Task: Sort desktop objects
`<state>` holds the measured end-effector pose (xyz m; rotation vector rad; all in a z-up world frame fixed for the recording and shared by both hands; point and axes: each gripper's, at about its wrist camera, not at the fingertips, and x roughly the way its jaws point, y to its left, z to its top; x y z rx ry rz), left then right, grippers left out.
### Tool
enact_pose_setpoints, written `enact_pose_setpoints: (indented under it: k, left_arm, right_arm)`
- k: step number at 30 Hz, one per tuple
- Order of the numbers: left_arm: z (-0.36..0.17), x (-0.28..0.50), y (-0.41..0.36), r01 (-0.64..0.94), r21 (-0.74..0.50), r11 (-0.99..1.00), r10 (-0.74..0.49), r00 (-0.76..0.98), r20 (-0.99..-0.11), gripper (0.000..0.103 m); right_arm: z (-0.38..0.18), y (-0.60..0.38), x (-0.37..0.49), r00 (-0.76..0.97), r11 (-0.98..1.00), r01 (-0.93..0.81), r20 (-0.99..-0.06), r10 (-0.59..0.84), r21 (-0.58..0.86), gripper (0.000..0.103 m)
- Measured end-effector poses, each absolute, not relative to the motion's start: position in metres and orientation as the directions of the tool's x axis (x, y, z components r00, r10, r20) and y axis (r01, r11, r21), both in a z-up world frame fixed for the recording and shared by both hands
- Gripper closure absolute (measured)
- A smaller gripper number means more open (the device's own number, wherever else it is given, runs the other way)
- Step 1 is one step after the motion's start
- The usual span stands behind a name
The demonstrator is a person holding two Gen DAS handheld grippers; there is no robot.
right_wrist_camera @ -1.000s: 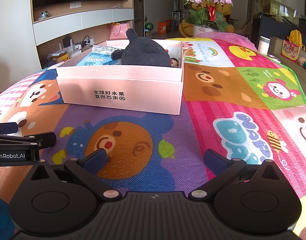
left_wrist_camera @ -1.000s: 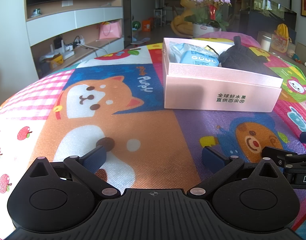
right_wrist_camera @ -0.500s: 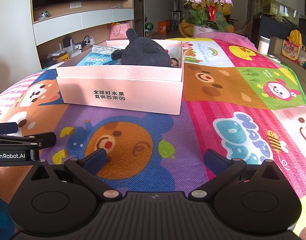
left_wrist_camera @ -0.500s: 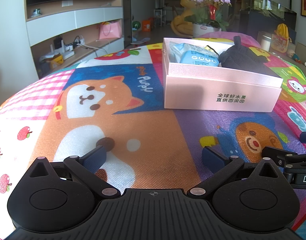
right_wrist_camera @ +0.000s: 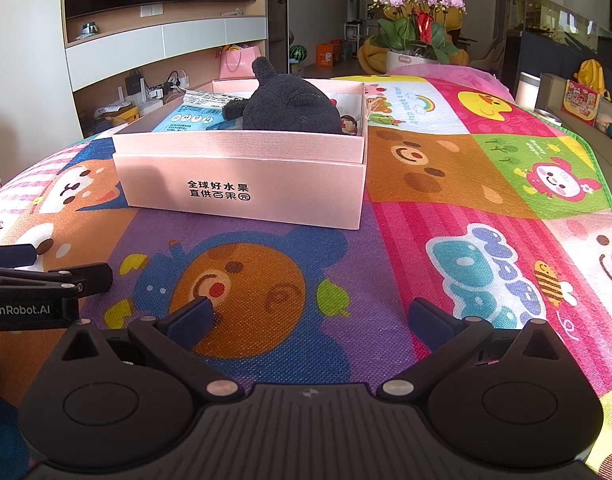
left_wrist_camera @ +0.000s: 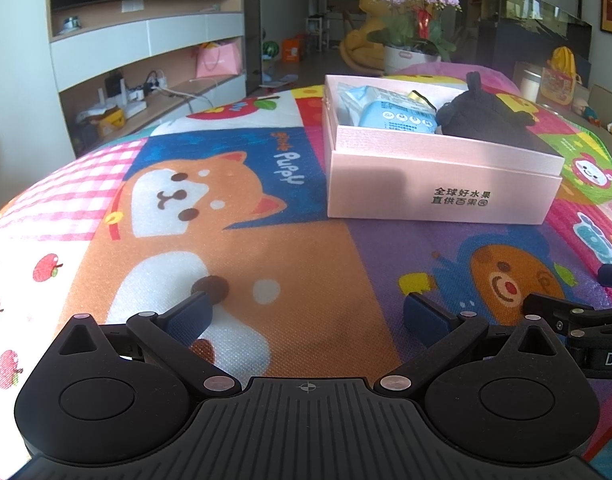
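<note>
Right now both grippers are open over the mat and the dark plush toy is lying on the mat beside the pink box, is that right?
Not quite. The dark plush toy lies inside the pink box, next to the blue packet, as the right wrist view shows. The left gripper and right gripper are indeed open over the mat.

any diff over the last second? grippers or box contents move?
No visible change. Both the left gripper and the right gripper stay open and empty over the mat, neither taking hold of anything. The pink box sits where it was, with the dark plush toy and the blue packet still inside.
</note>
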<state>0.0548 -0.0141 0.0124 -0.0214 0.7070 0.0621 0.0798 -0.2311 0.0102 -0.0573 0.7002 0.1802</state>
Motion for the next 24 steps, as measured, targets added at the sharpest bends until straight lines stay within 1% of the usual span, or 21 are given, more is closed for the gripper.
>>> enact_pose_setpoints:
  k: [5,24]
  left_arm:
    - [0.0142,0.0536,-0.0163,-0.086,-0.002,0.996,0.063,0.742,-0.668,0.0]
    - [0.0131,0.052,-0.0161,-0.091,-0.004,0.996,0.066,0.75,-0.658,0.0]
  right_arm:
    - [0.0102,-0.2312,0.0799,0.75,0.983,-0.184,-0.645,0.146,0.008,0.0]
    - [0.01,-0.2312,0.0798,0.75,0.983,-0.184,-0.645,0.146,0.008,0.0]
